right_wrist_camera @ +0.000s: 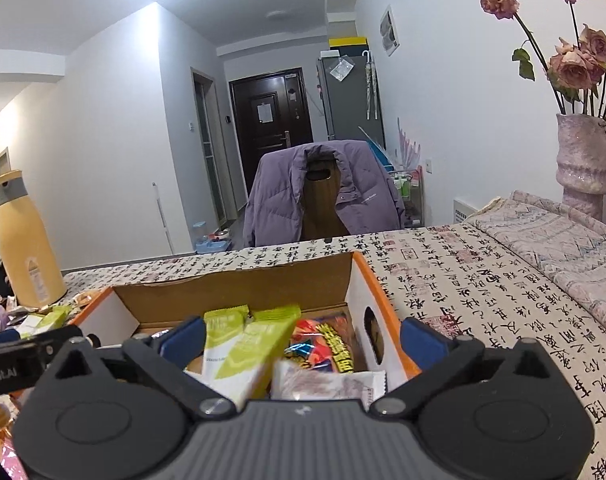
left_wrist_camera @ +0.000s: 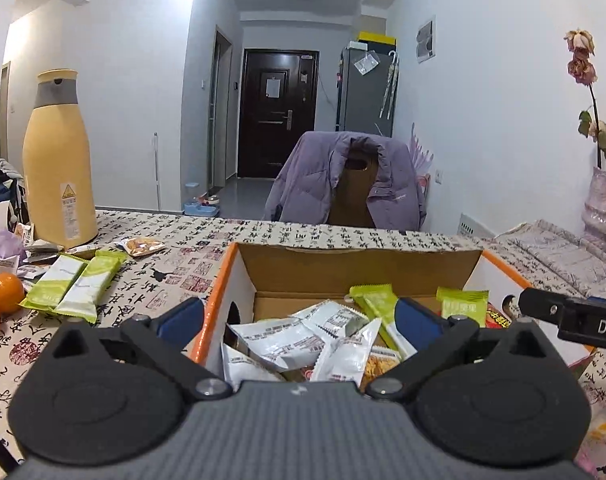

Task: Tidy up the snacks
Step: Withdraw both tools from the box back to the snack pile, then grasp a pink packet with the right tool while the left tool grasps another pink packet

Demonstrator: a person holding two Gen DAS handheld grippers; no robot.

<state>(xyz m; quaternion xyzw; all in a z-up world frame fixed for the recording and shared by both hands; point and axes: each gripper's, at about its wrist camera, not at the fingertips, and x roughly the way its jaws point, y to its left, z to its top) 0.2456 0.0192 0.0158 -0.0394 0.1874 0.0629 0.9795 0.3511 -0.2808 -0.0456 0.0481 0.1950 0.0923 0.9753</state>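
Both tongs are spread wide with nothing pinched: the left tongs [left_wrist_camera: 299,320] and the right tongs [right_wrist_camera: 301,340] are held over the box [left_wrist_camera: 223,280]. Many snacks [left_wrist_camera: 287,336] are piled inside it. Two green packs [left_wrist_camera: 75,284] are left on the table [left_wrist_camera: 175,264]. They should be picked up gently and dropped in flat.

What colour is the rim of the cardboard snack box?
Orange, over white walls; the box rim shows best in the left wrist view.
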